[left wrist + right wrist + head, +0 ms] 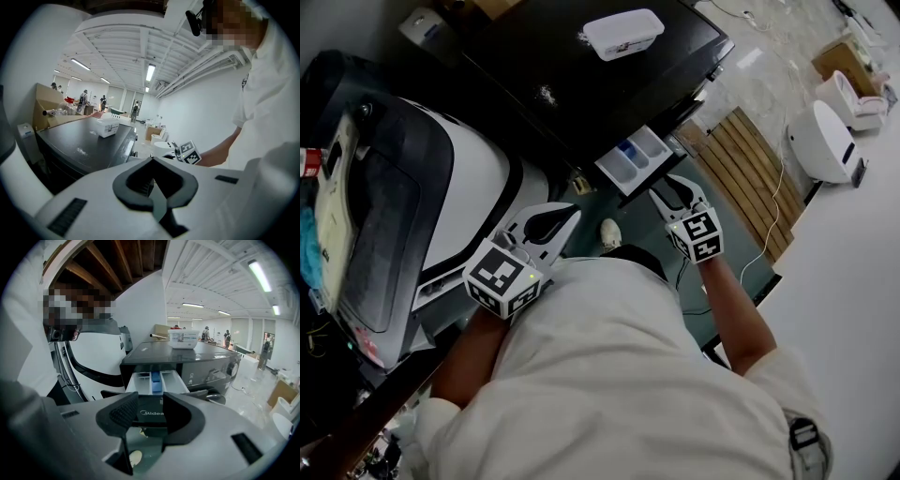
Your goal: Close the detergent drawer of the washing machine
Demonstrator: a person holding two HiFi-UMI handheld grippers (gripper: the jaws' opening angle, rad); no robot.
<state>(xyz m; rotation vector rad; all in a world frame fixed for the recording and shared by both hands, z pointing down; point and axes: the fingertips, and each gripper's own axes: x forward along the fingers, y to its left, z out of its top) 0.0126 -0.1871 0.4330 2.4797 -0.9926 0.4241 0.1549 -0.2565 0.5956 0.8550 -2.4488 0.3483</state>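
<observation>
The black washing machine (pixel 581 75) has its white detergent drawer (pixel 633 161) pulled out, with a blue insert in the middle compartment. In the right gripper view the drawer (pixel 157 379) stands straight ahead, and its dark front panel (pixel 152 414) shows in the gap between the jaws. My right gripper (pixel 673 187) is open just in front of that panel; I cannot tell whether it touches. My right gripper (pixel 151 401) holds nothing. My left gripper (pixel 572 214) hangs left of the drawer, shut and empty. From the left gripper view, the left gripper (pixel 151 160) points past the machine's top.
A white lidded plastic box (pixel 623 33) sits on the machine's top. A white and black appliance (pixel 441 178) stands to the left. A slatted wooden pallet (pixel 750 169), a white round appliance (pixel 823 141) and a cable (pixel 778 202) lie on the floor to the right.
</observation>
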